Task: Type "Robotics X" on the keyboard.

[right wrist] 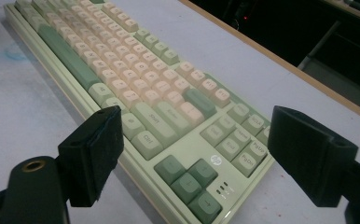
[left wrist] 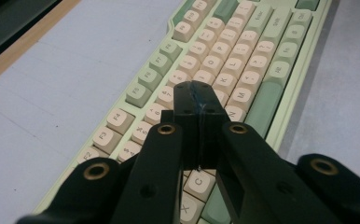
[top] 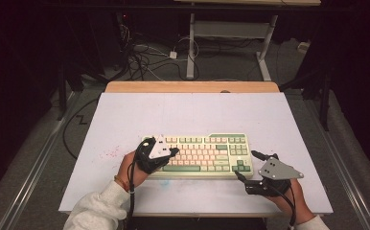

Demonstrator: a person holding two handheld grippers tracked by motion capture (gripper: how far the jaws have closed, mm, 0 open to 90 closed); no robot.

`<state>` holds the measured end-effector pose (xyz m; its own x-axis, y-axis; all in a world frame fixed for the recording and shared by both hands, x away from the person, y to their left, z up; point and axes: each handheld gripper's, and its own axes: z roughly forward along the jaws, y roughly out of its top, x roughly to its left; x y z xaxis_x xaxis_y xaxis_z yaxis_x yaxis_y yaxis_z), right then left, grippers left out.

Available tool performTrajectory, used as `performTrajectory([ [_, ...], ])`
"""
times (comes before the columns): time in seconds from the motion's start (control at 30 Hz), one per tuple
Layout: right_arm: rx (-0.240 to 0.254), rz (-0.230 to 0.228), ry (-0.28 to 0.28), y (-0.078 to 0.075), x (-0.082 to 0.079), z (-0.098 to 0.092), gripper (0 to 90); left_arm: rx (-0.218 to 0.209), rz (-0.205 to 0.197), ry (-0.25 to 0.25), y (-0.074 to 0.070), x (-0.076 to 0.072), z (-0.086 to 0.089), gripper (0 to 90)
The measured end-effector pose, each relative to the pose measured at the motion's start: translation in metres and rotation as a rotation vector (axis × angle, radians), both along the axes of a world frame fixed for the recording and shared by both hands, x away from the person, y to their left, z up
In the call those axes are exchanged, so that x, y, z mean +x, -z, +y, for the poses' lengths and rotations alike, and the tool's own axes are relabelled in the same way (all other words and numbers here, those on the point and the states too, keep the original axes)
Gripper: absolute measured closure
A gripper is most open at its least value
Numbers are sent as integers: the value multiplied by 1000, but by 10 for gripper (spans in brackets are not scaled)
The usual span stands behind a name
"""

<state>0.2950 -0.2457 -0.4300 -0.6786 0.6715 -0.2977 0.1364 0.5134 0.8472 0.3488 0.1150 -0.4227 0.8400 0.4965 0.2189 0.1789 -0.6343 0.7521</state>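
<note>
Toward the near edge of the white worktop (top: 125,115) lies a green and cream keyboard (top: 207,153), its long side running from nine o'clock to three o'clock in the high view and its arrow keys at the three o'clock end. Over the keyboard's nine o'clock end hangs the left tongs (top: 173,151), held in the person's left hand (top: 128,167); the left gripper view shows their two black jaws pressed flat together with nothing between them, the joined tip poised above the letter keys near the X and C caps, whether touching a key I cannot tell. Just off the keyboard's three o'clock end, at about four o'clock from its centre, the right tongs (top: 247,166) rest low by the worktop in the right hand (top: 293,201); in the right gripper view their jaws stand wide apart, empty, framing the corner with the arrow keys and the navigation block
</note>
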Motion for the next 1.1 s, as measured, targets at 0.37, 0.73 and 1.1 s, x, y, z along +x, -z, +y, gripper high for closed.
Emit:
performTrajectory([
  [0.37,6,9,-4,-1,1,-2,205,0,-50,-27,1,-7,16,831],
  [0.73,36,22,-15,-5,5,0,230,-27,-102,-59,8,-16,31,345],
  [1.1,48,48,-67,-13,13,4,617,-23,-143,-98,16,-33,50,182],
])
